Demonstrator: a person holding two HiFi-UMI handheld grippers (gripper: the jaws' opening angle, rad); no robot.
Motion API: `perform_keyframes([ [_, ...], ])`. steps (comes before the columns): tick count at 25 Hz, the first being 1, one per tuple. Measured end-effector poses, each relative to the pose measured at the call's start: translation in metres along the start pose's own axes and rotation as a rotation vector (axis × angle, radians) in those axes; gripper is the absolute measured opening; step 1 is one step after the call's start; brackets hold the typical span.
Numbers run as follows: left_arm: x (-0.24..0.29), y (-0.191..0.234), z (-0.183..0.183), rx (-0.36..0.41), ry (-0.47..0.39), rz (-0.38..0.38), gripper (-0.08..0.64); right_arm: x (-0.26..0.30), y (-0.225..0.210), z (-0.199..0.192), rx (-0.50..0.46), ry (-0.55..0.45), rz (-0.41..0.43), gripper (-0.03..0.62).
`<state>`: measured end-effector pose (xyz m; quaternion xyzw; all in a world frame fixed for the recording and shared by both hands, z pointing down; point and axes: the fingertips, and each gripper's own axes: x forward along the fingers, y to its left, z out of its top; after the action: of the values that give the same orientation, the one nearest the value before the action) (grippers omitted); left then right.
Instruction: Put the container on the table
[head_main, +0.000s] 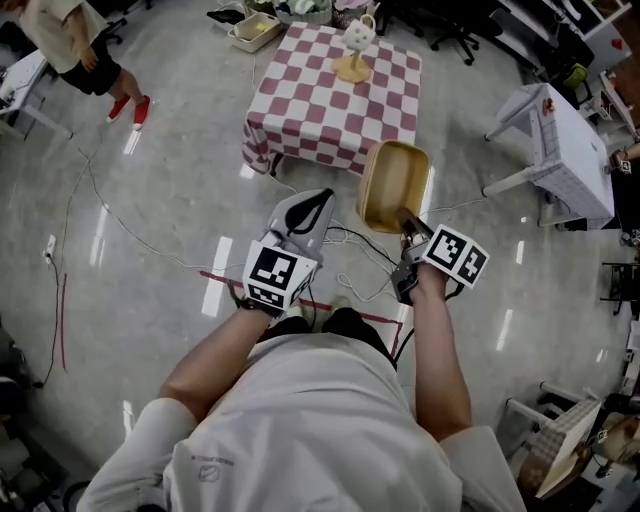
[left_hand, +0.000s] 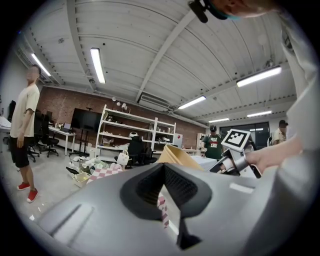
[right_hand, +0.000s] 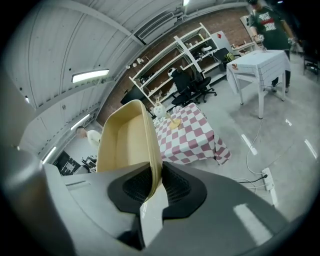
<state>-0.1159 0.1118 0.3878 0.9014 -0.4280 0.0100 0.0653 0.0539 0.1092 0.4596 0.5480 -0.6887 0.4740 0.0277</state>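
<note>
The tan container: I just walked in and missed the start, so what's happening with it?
A person holds a gripper in each hand. The right gripper has its tongs clamped on one wall of the tan container, holding it in the air, tipped on edge. The left gripper is shut with nothing in it. The checkered table stands ahead, and the container is not on it yet.

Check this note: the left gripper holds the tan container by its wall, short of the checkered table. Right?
No. The right gripper holds the container by its wall, short of the checkered table. The right gripper view shows its fingers shut on that wall.
</note>
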Motion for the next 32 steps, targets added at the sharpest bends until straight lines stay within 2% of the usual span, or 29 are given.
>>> perform_keyframes([
  [8,0.001,0.017,-0.007,-0.027,0.016,-0.011,0.006,0.008,-0.004,-0.006,0.026,-0.009,-0.017,0.052],
  [15,0.029,0.015,-0.016,-0.031,0.036,-0.037,0.006,0.025,-0.021,0.007,0.025,0.001,-0.031,0.052],
  [21,0.081,0.018,-0.025,-0.038,0.069,-0.041,0.006,0.059,-0.047,0.036,0.039,0.031,-0.027,0.052],
  [32,0.213,0.028,-0.042,-0.049,0.133,-0.02,0.006,0.138,-0.121,0.121,0.02,0.114,-0.042,0.052],
])
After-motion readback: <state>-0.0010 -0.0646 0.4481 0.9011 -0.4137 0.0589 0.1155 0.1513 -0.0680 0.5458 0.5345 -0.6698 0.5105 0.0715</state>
